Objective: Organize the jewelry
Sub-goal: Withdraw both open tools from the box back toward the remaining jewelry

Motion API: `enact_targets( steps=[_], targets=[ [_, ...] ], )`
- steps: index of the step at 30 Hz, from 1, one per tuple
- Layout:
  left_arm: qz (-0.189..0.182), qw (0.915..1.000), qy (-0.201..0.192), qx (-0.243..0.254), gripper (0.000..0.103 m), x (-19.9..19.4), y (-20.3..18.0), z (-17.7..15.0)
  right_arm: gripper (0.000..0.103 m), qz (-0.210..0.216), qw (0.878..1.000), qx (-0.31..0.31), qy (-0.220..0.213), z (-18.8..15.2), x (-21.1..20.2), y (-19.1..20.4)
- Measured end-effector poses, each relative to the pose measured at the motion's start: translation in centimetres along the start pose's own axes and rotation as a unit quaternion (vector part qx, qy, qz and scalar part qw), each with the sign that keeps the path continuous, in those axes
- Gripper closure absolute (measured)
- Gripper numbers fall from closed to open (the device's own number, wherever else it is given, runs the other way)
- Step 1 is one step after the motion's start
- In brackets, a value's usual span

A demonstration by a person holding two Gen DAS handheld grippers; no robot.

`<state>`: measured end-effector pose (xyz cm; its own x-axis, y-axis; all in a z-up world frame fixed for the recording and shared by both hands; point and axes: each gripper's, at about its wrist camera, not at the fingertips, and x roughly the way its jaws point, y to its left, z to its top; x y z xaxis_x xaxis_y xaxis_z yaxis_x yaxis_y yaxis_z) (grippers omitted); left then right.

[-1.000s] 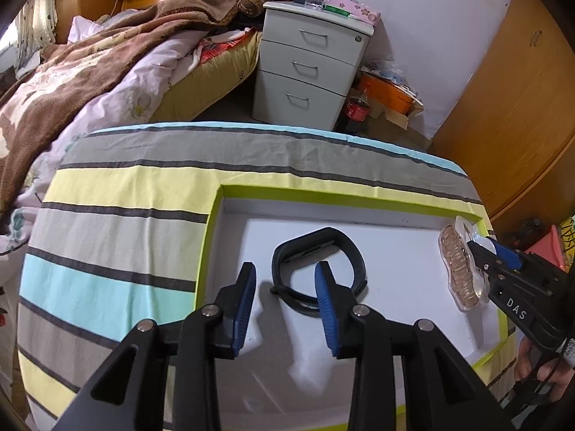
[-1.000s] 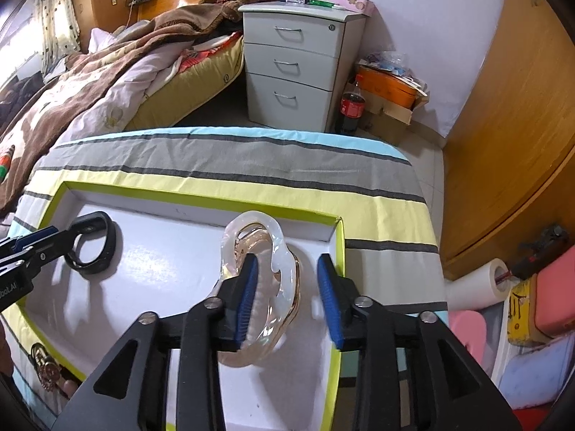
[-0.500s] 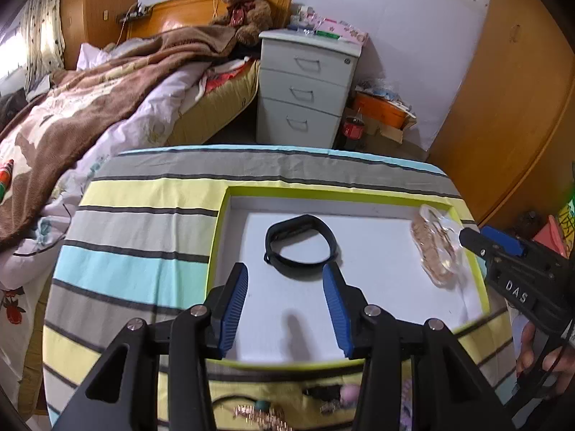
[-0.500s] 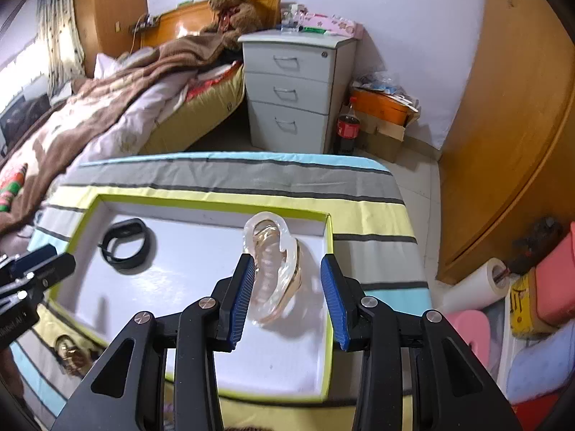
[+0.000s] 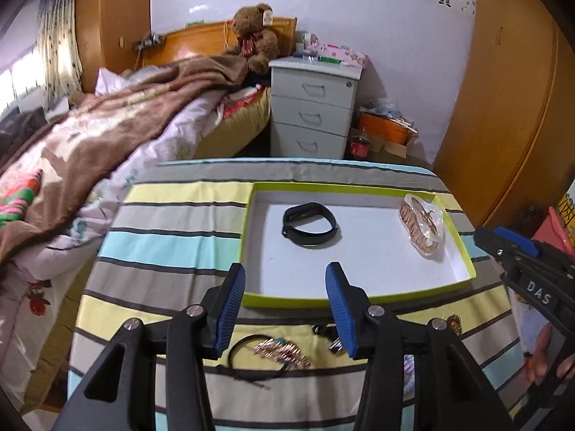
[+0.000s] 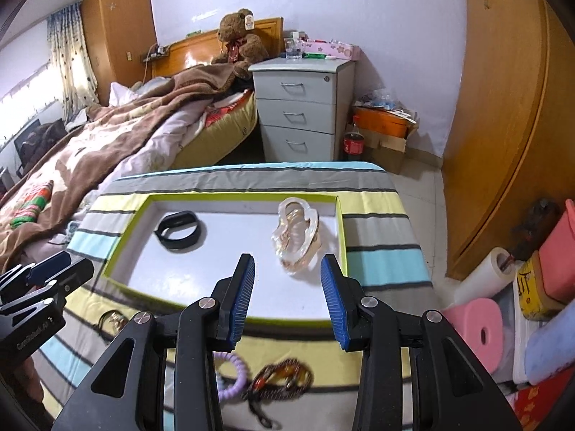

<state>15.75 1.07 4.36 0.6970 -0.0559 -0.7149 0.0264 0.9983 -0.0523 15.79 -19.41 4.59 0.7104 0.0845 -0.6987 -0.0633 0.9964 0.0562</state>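
While hanging above striped cloth, staying wide apart and holding nothing: left claw, right claw. Lying inside white tray: black band, gold bracelet pack, well apart. Lying outside tray, near edge: hair clip, purple ring.

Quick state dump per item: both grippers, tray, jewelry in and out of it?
Left hand-held gripper: open, empty.
Right hand-held gripper: open, empty.
Green-rimmed white tray: on the striped cloth, holding two items.
Black wristband: in the tray, lying flat.
Clear case with gold bangle: in the tray, right side.
Purple coil hair tie: outside the tray, on the cloth.
Amber bead bracelet: outside the tray, on the cloth.
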Motion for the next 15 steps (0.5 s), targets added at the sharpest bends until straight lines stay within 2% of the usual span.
enact_targets(
  steps=[11, 15],
  targets=[
    [-0.005, 0.9996, -0.025, 0.012, 0.054, -3.0, 0.9, -3.5, 0.064, 0.014, 1.0, 0.002, -0.017, -3.7, -2.7, 0.6],
    [-0.018, 0.9997, -0.011, 0.01, 0.054, -3.0, 1.6, -5.1, 0.064, 0.018, 1.0, 0.004, -0.024, -5.7, -3.0, 0.1]
  ],
)
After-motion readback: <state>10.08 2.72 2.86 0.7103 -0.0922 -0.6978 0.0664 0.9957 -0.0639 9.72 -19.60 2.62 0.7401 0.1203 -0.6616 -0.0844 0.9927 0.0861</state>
